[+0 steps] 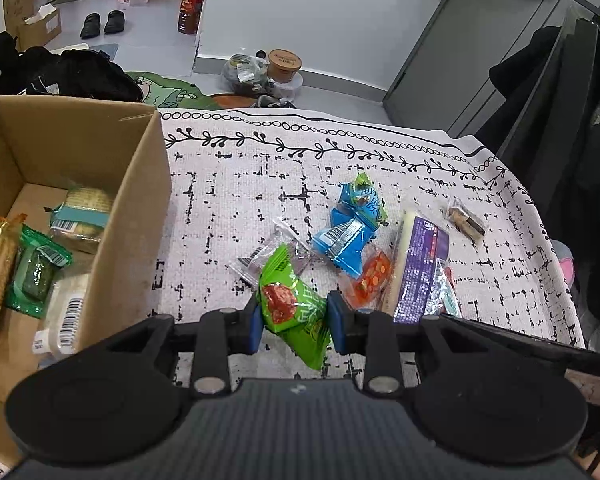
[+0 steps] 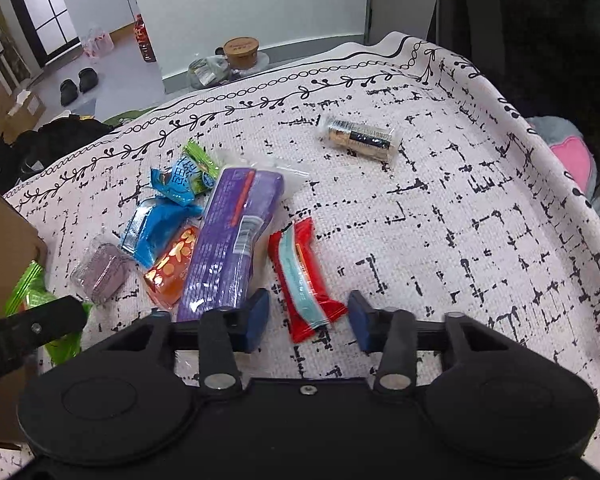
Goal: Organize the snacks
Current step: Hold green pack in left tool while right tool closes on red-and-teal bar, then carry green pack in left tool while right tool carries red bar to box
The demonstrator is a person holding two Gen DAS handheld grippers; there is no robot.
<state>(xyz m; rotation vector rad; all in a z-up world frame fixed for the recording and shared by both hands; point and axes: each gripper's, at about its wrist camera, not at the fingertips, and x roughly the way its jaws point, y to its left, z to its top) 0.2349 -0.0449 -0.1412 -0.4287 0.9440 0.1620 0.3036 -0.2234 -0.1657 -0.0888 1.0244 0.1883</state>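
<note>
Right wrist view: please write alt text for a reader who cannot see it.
The right gripper hangs open around the near end of a red snack packet on a patterned cloth. A purple packet lies beside it.

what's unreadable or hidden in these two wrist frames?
- Cardboard box: left wrist view, the frame's left edge and gripper body cut off its near side.
- Purple packet: left wrist view, near end behind a gripper arm.
- Green packet: right wrist view, mostly hidden by the left gripper.
- Printed text: too small.
</note>
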